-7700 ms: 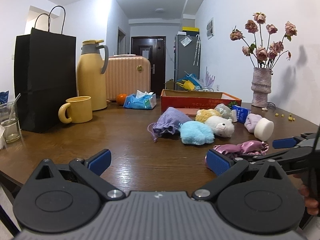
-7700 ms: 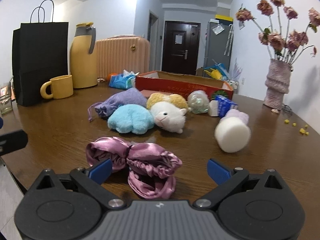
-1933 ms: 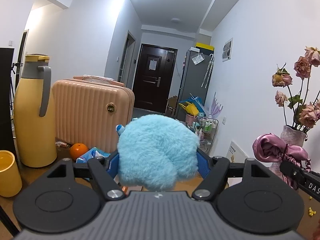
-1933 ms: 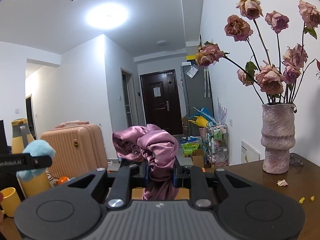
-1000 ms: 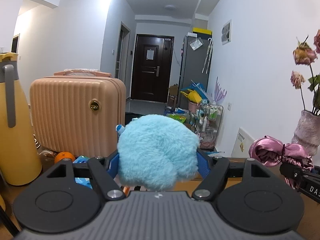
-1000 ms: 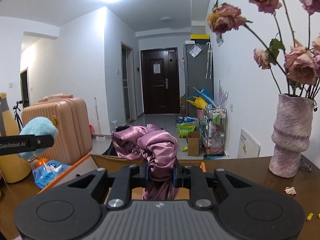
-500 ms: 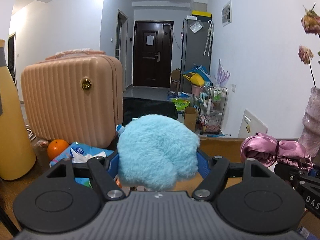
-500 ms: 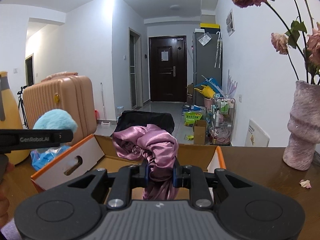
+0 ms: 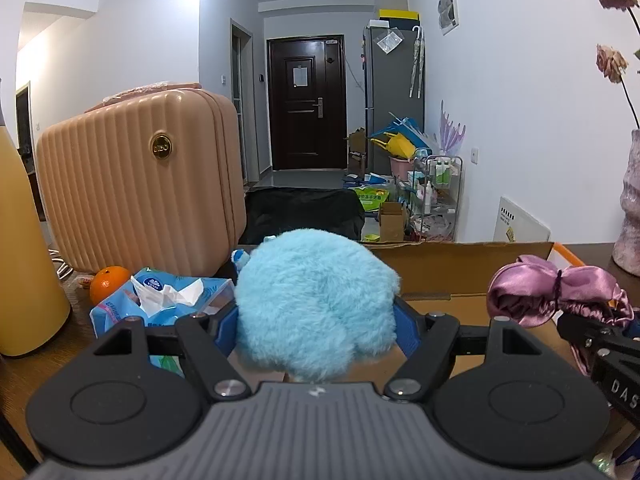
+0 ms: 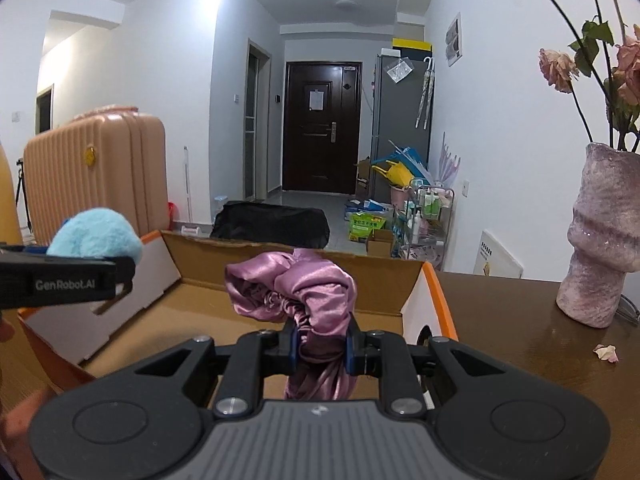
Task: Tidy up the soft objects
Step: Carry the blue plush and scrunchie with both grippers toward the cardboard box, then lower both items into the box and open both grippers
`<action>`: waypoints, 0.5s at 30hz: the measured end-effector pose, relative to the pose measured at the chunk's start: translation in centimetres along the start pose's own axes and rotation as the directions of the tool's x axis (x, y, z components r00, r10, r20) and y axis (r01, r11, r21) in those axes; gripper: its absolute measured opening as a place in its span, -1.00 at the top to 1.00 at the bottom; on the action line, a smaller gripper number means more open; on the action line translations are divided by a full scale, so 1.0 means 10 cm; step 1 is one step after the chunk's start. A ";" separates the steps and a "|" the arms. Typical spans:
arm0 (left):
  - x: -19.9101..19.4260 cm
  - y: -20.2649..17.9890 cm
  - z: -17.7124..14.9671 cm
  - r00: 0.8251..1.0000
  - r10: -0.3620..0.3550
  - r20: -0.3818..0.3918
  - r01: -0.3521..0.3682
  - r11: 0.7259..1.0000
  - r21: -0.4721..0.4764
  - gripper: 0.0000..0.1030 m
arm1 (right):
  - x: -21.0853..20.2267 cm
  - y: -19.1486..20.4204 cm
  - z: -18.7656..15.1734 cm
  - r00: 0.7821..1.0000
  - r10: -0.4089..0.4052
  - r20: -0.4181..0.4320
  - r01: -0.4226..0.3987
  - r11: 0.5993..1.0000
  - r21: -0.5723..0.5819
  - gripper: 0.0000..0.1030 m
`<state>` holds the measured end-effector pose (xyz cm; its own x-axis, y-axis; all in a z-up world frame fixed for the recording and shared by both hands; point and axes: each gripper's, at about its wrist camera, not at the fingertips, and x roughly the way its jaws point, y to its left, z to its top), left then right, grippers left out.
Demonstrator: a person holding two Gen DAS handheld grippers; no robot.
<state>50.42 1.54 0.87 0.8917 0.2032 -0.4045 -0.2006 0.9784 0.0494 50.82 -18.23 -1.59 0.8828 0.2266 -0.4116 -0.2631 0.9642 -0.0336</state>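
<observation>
With our left tool (image 9: 316, 330) squeezing the fluffy blue toy (image 9: 316, 304) and our right tool (image 10: 320, 346) pinching the shiny pink cloth (image 10: 296, 288) over the open cardboard box (image 10: 188, 308), we should lower both well inside before letting go.

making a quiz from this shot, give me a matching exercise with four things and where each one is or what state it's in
Things:
1. blue plush toy
2. purple satin scrunchie
3. orange
4. cardboard box

States:
A. open, under both grippers
B. clamped in the right gripper
C. on the table beside the tissue pack
D. held in the left gripper

Pairs: 1-D, 2-B, 3-C, 4-A
</observation>
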 end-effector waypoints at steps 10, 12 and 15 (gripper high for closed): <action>0.06 -0.05 -0.06 1.000 0.001 -0.028 0.000 1.000 0.015 -0.46 | 0.08 0.10 -0.07 0.999 -0.011 -0.045 0.009 0.999 -0.042 0.61; 0.07 -0.04 -0.07 0.999 0.000 -0.034 0.000 1.000 0.013 -0.46 | 0.10 0.10 -0.07 0.999 -0.013 -0.051 0.011 0.999 -0.041 0.61; 0.08 -0.05 -0.06 0.999 0.001 -0.035 0.000 1.000 0.017 -0.46 | 0.10 0.10 -0.08 0.998 -0.014 -0.053 0.011 0.999 -0.041 0.61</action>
<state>50.94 1.23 -0.02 0.8767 0.2024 -0.4365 -0.1935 0.9789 0.0653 51.13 -17.19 -2.72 0.8643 0.2059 -0.4589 -0.2690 0.9601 -0.0759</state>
